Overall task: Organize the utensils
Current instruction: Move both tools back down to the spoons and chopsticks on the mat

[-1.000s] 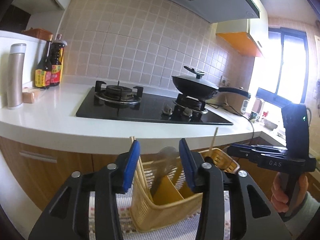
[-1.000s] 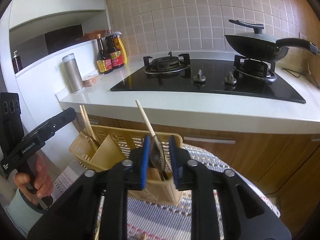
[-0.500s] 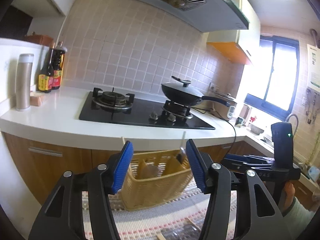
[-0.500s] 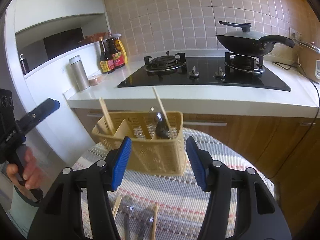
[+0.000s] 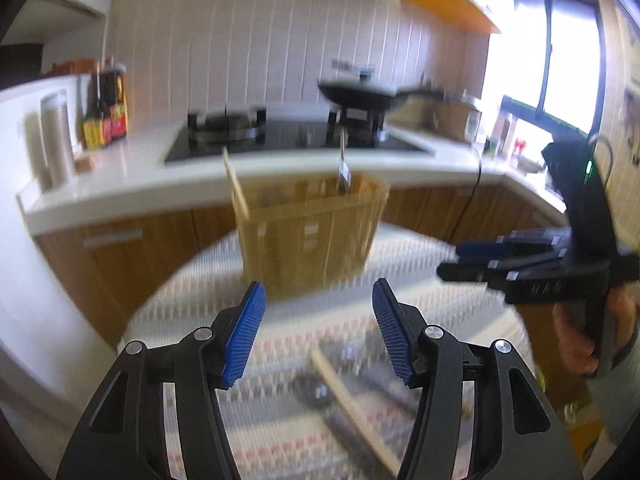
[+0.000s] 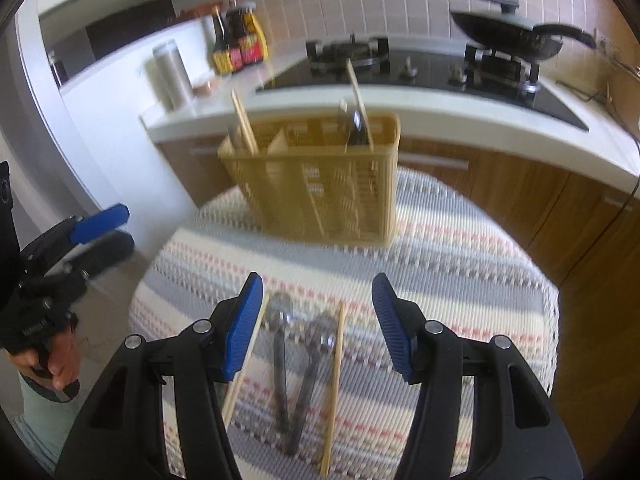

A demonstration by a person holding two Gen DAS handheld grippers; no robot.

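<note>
Both jaws wide apart, empty | left gripper [image 5: 318, 330] | right gripper [image 6: 317, 326] | bottle labels [image 6: 239, 53] blurred, unreadable

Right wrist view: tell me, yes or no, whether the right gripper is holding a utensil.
No: the right gripper is open and empty above two spoons and chopsticks lying on the striped mat.
</note>
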